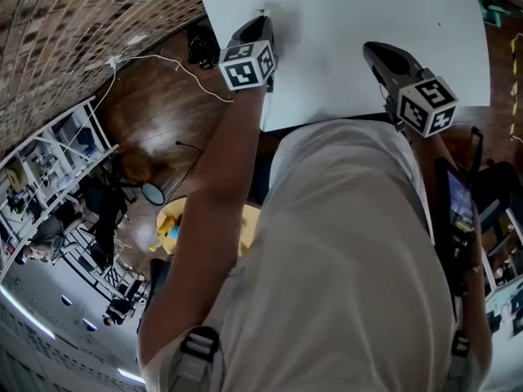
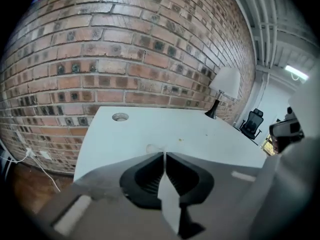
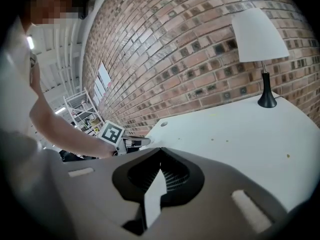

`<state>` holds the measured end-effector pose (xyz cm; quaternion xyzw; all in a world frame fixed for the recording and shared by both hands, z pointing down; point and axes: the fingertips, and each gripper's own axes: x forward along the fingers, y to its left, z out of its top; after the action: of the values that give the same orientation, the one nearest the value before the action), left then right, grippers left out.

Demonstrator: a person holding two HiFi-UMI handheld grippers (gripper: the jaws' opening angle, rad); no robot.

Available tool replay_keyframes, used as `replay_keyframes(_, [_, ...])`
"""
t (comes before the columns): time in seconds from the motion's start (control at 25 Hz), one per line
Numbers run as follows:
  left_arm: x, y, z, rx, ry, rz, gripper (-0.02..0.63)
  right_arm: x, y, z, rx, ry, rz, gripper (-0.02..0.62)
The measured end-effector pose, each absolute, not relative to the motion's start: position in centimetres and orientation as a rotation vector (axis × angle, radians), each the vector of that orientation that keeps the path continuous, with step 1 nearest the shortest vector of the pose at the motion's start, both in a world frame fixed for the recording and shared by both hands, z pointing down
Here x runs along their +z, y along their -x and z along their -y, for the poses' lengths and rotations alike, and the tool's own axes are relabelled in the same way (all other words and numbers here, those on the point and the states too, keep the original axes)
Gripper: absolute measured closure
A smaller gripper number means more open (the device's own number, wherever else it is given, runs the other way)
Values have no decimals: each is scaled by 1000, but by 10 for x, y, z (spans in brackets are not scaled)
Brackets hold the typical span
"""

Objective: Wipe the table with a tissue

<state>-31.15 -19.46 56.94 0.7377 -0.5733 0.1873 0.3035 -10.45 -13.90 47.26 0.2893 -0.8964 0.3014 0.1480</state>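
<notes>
Left tongs (image 2: pixel 164 155): I read the jaws as closed, with the tips pinched on a small pale scrap.
Tissue (image 2: pixel 151 148): the scrap at those tips; white on white, so I cannot trace its outline.
Tissue location: over the left edge of the table (image 1: pixel 368 6), upper centre of the head view.
Right tongs (image 3: pixel 160 150): jaws closed tip to tip, with nothing between them; over the table's near edge, right of centre in the head view.
Lamp (image 3: pixel 260 39): upright on the table, upper right of the right gripper view.
</notes>
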Motion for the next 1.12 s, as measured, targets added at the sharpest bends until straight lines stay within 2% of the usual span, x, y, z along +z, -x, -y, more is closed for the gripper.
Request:
replay_keyframes(0.64, [556,339,127,425,-1879,1624,584,479,116,116,865,-861,2593,588])
replay_keyframes(1.12, [539,266,153,537,-1910,1692,584,485,70,164,860,-671,2642,588])
